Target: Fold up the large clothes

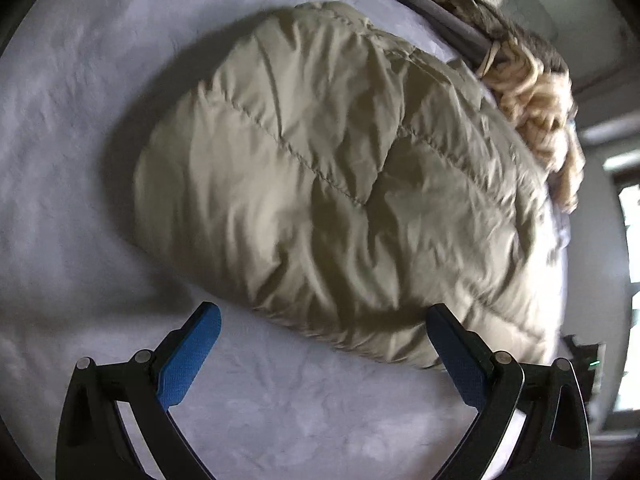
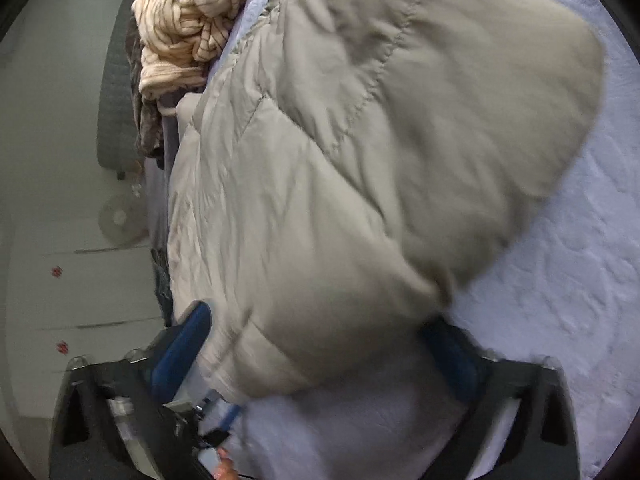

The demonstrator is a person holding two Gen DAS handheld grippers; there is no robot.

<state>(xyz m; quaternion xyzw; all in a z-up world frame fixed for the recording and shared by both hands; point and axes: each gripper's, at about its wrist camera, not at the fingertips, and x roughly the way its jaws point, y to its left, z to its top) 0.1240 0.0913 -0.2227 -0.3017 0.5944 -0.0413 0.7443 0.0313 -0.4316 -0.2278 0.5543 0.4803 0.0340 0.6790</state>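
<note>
A beige quilted puffer jacket [image 1: 340, 184] lies bunched and folded over on a pale lavender bed sheet [image 1: 80, 160]. My left gripper [image 1: 324, 316] is open and empty, its blue fingertips [image 1: 196, 344] just short of the jacket's near edge. In the right wrist view the same jacket [image 2: 360, 160] fills the middle. My right gripper [image 2: 320, 324] is open, its blue fingers either side of the jacket's near edge, with the fabric lying between them. The view is motion blurred.
A cream striped knit garment [image 2: 188, 24] and a dark brown one [image 2: 144, 120] are piled at the bed's edge beyond the jacket, also in the left wrist view [image 1: 536, 96]. The floor, a small fan [image 2: 120, 220] and a grey chair lie past the edge.
</note>
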